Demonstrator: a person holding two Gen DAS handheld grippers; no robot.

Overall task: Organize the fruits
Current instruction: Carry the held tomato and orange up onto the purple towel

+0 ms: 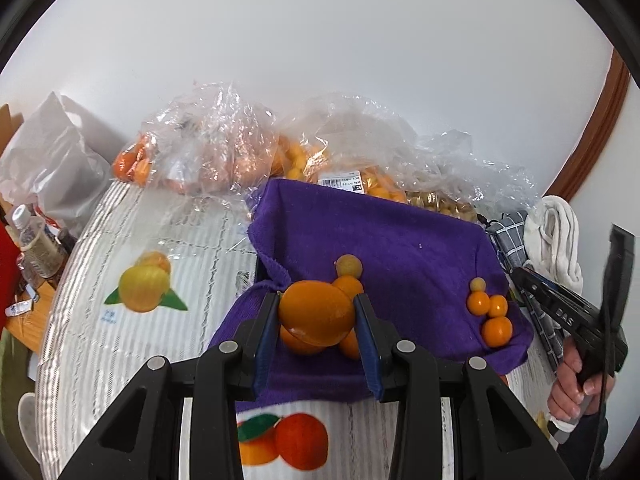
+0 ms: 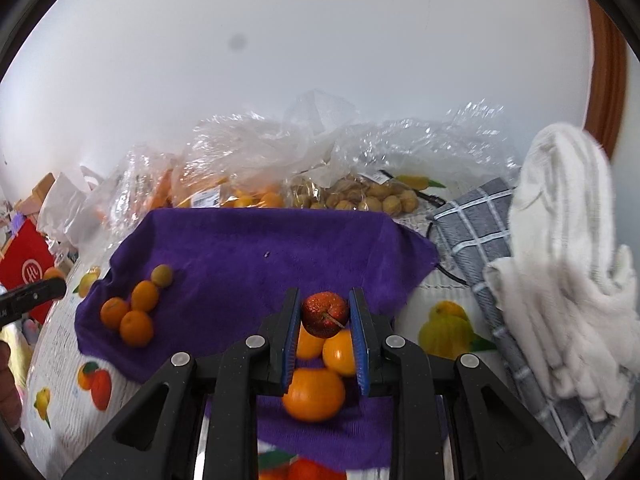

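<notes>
— The left gripper (image 1: 316,316) has its jaws closed on a big orange (image 1: 316,312), held just above the pile (image 1: 348,340) on the purple cloth (image 1: 400,248).
— And the right gripper (image 2: 325,316)?
— Clamped on a small red fruit (image 2: 325,314), over three oranges (image 2: 314,394) near the cloth's front edge.
— What worries you?
— Round, smooth fruit. Dropped onto a heap, it may roll and knock the others off the cloth. The smaller cluster (image 1: 490,312) sits near the right edge too.
— Squeeze harder?
— That could bruise the red one, I'd guess.
</notes>
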